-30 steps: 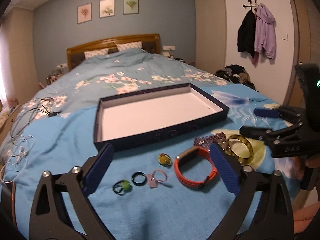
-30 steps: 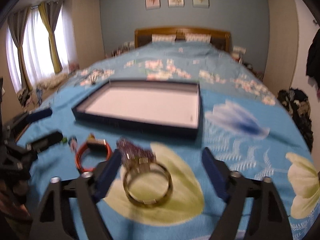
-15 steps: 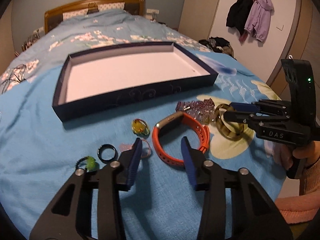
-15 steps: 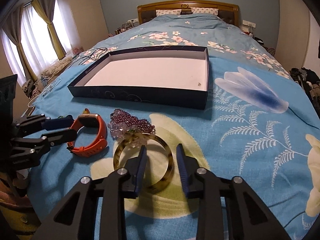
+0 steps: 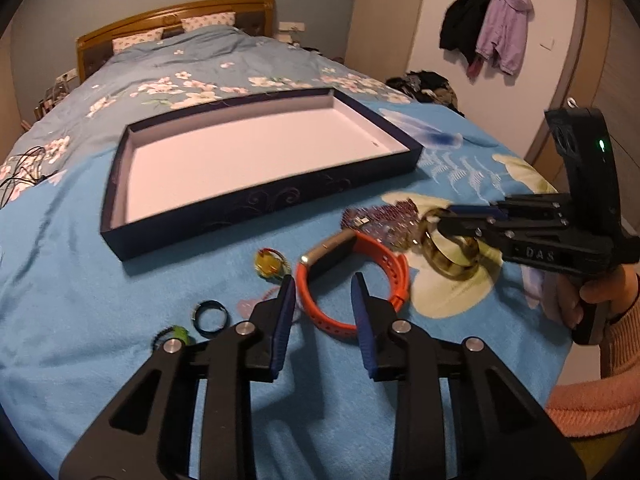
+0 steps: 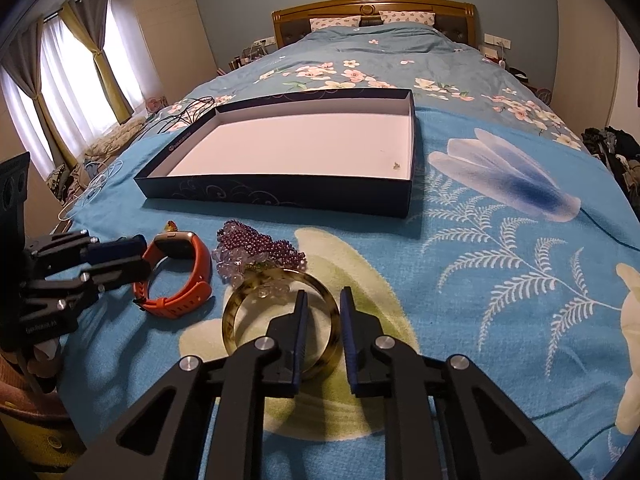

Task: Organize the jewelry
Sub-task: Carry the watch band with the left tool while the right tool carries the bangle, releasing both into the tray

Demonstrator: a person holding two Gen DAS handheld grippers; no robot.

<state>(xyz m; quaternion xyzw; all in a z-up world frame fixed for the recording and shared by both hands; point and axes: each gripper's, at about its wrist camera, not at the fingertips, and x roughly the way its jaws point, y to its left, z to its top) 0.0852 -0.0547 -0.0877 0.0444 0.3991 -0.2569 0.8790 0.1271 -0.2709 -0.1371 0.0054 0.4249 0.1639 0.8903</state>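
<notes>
On the blue bedspread lies an orange watch band (image 5: 384, 256) (image 6: 200, 264). My left gripper (image 5: 323, 284) (image 6: 144, 258) straddles its near arc with the jaws closing, and a gap still shows beside the strap. My right gripper (image 6: 323, 300) (image 5: 444, 217) is closing over the right wall of a tortoiseshell bangle (image 6: 240, 300) (image 5: 452, 268). One finger is inside the ring, one is outside, and a gap still shows. A purple bead cluster (image 6: 256, 244) (image 5: 384, 216) touches the bangle's far side. The dark blue box (image 5: 256, 216) (image 6: 280, 196) behind them has a bare white floor.
A yellow-green charm (image 5: 269, 264), a black ring (image 5: 211, 314), a green-stone ring (image 5: 176, 334) and a pink piece (image 5: 248, 304) lie left of the watch. Cables (image 6: 188, 108) trail past the box's left end. A person's hand (image 5: 592, 300) holds the right gripper. The bed's edge is on the right.
Both grippers tipped down toward the bedspread and their jaws narrowed from wide apart. The left came around the orange band, the right around the bangle's wall.
</notes>
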